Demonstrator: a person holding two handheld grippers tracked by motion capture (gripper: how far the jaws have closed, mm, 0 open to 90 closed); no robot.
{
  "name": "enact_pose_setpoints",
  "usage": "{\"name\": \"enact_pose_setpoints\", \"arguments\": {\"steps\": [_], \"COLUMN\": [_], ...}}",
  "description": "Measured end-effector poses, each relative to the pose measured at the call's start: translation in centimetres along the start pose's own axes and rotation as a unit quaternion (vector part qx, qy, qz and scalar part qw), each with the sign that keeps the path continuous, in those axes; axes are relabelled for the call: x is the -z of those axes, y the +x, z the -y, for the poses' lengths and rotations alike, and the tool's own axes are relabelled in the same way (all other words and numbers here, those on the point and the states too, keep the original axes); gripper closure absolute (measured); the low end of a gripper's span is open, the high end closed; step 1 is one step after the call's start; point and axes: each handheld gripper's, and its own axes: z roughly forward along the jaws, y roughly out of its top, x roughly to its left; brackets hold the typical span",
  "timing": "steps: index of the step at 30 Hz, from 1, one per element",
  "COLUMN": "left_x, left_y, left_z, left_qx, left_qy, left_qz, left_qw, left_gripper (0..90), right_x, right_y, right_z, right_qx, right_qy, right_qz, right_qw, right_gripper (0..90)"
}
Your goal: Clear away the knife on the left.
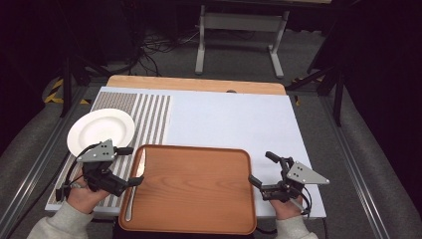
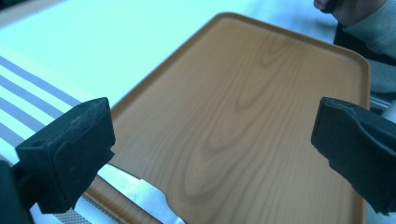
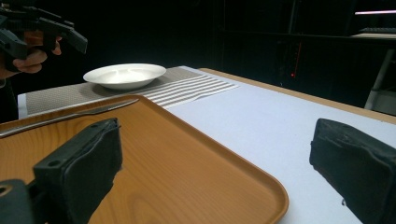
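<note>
Jaws apart on both grippers, knife along tray edge

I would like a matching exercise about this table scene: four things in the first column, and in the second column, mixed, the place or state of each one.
Things:
1. plate
2. knife
3. tray
4. left gripper

Places or states:
A. lies along the left edge of the tray
B. wood-grain brown, at the near middle of the table
C. white, rests on the striped mat
D. jaws wide open, over the tray's left edge

Right pairs: 1-C, 2-A, 3-B, 4-D
</note>
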Motion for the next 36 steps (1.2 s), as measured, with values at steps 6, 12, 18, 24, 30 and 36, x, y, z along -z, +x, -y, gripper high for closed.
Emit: {"name": "enact_pose_setpoints", "arguments": {"steps": [6,12,18,24,30,36], "left_x": [0.9,1.6,2.1,2.2,1.8,1.8], "left_y": [0.2,0.3,0.8,1.4,1.1,0.9], "left_z": [1.6,3.6,6.4,9.0,9.3,9.1], "left_qx": [0.002,-0.013,0.009,0.023,0.016,0.025], "left_qy": [-0.089,-0.125,-0.172,-0.184,-0.166,-0.170], "left_qz": [-0.009,-0.032,-0.052,-0.076,-0.074,-0.068], "left_qw": [0.9960,0.9915,0.9837,0.9797,0.9832,0.9827], "left_gripper": [0.4,0.4,0.5,0.5,0.4,0.4], "right_x": [0.0,0.0,0.0,-0.1,-0.1,0.0], "right_y": [0.0,0.0,-0.1,-0.1,-0.2,-0.2], "right_z": [0.1,0.1,0.3,0.4,0.6,0.6], "right_qx": [-0.001,-0.002,-0.004,-0.003,-0.004,-0.003], "right_qy": [0.000,0.001,0.003,0.006,0.011,0.011], "right_qz": [-0.001,-0.002,-0.001,-0.003,-0.002,-0.003], "right_qw": [1.0000,1.0000,1.0000,1.0000,0.9999,0.9999], "right_gripper": [2.9,2.8,2.7,2.7,2.7,2.7]}}
